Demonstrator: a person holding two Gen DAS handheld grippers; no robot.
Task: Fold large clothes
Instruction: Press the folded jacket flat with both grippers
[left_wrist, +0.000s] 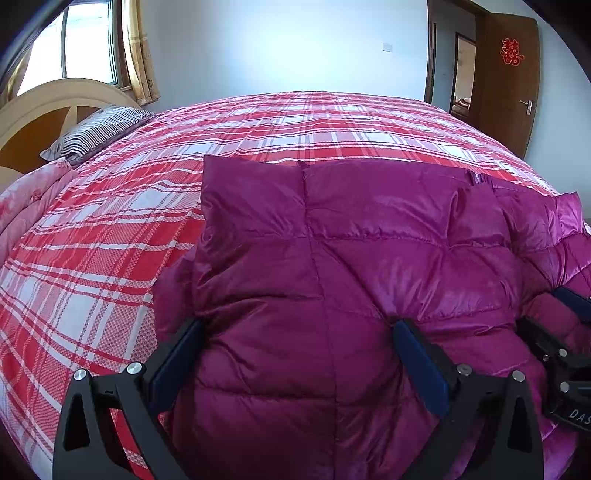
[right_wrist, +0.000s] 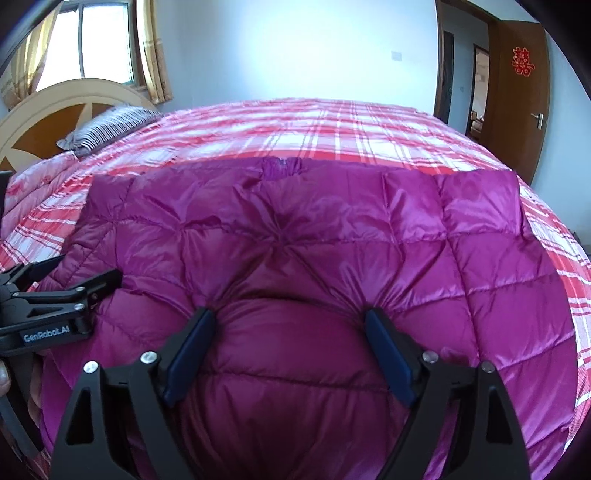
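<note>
A shiny magenta quilted down jacket (left_wrist: 332, 229) lies on the bed, spread wide in the right wrist view (right_wrist: 295, 229). My left gripper (left_wrist: 297, 328) stands with jaws wide over the jacket's left part. Padded fabric bulges between its blue pads (left_wrist: 184, 354), and I see no firm squeeze. My right gripper (right_wrist: 288, 314) also stands wide. Its fingertips (right_wrist: 205, 317) sink into the quilting, which puckers around them, with a puffy bulge between. Each gripper shows in the other's view: the left gripper (right_wrist: 74, 273) at the jacket's left edge, the right gripper's blue pad (left_wrist: 572, 301) at the far right.
A red and white plaid bedspread (left_wrist: 110, 229) covers the bed. A striped pillow (left_wrist: 96, 131) and a pink quilt (left_wrist: 29, 206) lie by the curved headboard (left_wrist: 44, 99) at the left. A window with curtains is behind, and a brown door (left_wrist: 506, 81) stands open at the right.
</note>
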